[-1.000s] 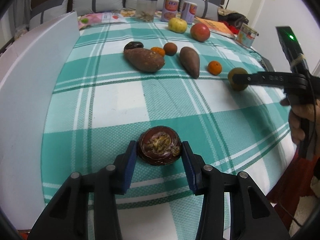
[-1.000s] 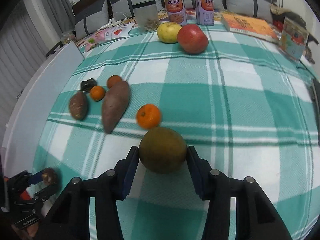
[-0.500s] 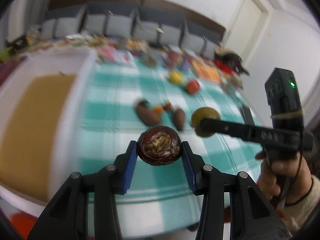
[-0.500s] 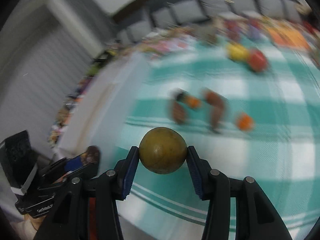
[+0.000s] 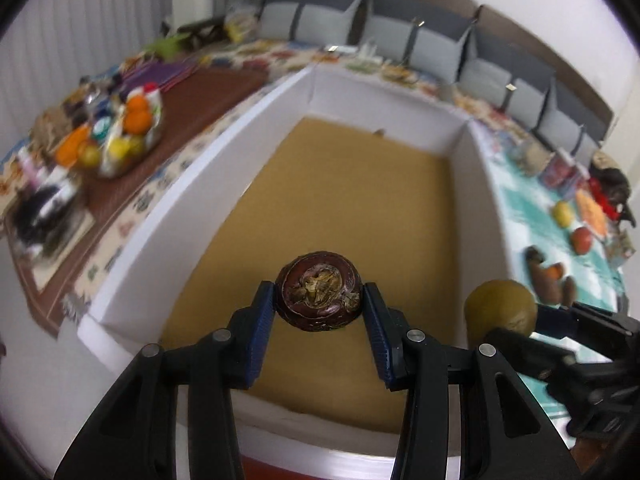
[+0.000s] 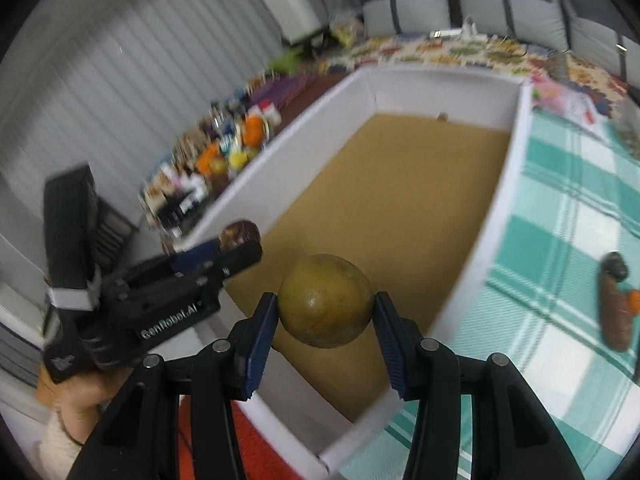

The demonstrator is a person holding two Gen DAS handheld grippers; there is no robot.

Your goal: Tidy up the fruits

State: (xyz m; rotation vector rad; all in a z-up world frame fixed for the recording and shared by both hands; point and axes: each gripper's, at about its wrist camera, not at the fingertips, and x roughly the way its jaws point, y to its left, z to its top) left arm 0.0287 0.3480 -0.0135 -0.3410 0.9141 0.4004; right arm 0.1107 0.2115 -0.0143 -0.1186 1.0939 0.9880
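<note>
Two fruits are held up over a white box point(image 5: 280, 92) with a brown cardboard floor, one in each gripper. Far to the left of the box, in the left wrist view, a blurred heap of orange and yellow fruit point(image 5: 128, 128) lies in a clear bag on a brown mat; the blur does not let me name them.

Next comes the left gripper point(image 5: 319, 334). Its jaws are clamped on a dark purple-brown round fruit point(image 5: 319, 295), perhaps a mangosteen, with a dried, cracked patch facing the camera. The blue pads point(image 5: 262, 328) press on both its sides, and it hangs above the near part of the box floor. In the right wrist view the same gripper point(image 6: 236, 246) appears at the left, above the left wall of the box.

To the right of it, the right gripper point(image 6: 326, 330) has its jaws closed tight on a round olive-green fruit point(image 6: 326, 300). This fruit is over the near end of the box, nearer the right wall.

Further right, beyond the box wall, a teal and white checked cloth point(image 6: 560, 240) covers the surface. On it lie a brown sweet potato point(image 6: 614, 312) with a small orange fruit point(image 6: 634, 300) beside it, and farther back a yellow fruit point(image 5: 562, 214) and a red fruit point(image 5: 582, 239), near each other.
</note>
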